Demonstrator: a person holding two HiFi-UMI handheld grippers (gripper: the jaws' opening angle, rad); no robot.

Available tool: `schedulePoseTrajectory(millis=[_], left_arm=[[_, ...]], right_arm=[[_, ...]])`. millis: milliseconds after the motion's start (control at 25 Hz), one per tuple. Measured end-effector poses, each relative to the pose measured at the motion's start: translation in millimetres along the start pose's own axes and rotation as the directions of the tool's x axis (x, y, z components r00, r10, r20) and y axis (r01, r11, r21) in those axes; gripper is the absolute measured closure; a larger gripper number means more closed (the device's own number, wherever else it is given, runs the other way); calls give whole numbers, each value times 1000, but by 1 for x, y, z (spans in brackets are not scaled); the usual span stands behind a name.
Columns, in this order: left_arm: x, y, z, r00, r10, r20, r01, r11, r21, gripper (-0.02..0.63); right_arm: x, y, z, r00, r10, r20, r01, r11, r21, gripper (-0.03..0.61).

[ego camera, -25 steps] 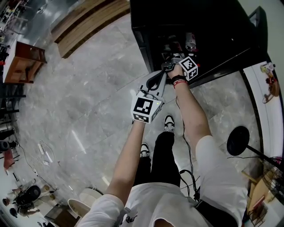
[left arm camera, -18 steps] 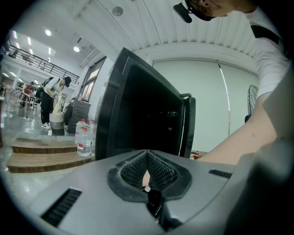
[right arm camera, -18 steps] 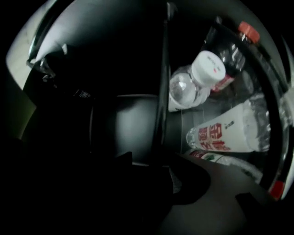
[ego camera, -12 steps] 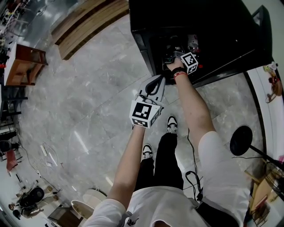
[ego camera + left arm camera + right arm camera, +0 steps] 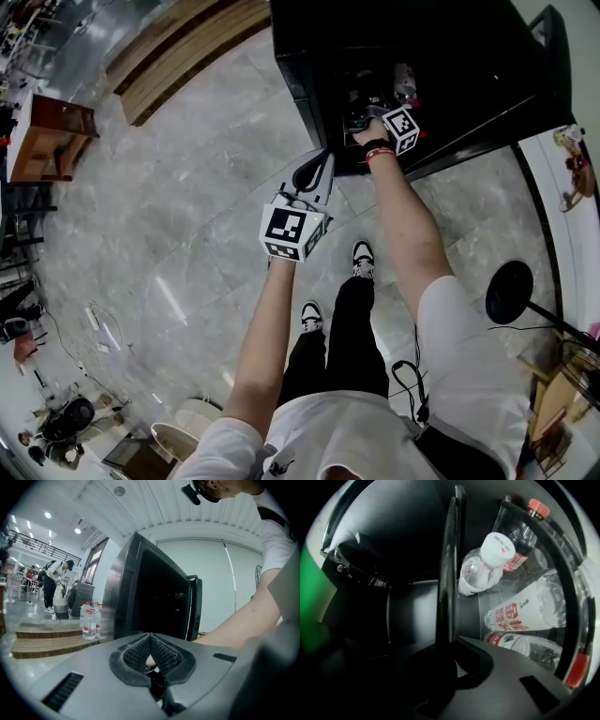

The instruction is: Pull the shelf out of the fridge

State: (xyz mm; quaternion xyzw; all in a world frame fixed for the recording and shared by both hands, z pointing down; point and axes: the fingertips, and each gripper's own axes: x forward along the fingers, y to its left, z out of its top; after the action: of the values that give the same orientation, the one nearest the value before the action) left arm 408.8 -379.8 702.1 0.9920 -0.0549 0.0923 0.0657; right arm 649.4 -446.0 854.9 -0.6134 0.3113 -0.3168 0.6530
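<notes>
Right gripper (image 5: 450,641) jaws just closed onto the shelf (image 5: 450,564) edge inside the fridge (image 5: 450,66), so the pull looks ready; left gripper (image 5: 151,660) clenched, empty.

The marble floor (image 5: 187,234) in front of the fridge (image 5: 422,56) and to its left lies open, so a hand could pass freely there. Inside the fridge's opening, room is tight. The shelf (image 5: 449,573) cuts through it edge-on, and bottles (image 5: 520,613) crowd one side, lying close against the plate. The other side looks bare, though it is too dark to be sure. To the right of the fridge, its open door (image 5: 196,606) and a black stand base (image 5: 509,292) hem in the floor.
</notes>
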Motion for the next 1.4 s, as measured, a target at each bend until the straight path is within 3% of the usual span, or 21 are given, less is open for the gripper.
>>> schedulePoseTrajectory(millis=[1400], left_arm=[[-33,-21,18,1000,14,-21,-16,998,-57,597]], right_arm=[[-82,-5,-9,999,-41,-3,40,996,-78,551]])
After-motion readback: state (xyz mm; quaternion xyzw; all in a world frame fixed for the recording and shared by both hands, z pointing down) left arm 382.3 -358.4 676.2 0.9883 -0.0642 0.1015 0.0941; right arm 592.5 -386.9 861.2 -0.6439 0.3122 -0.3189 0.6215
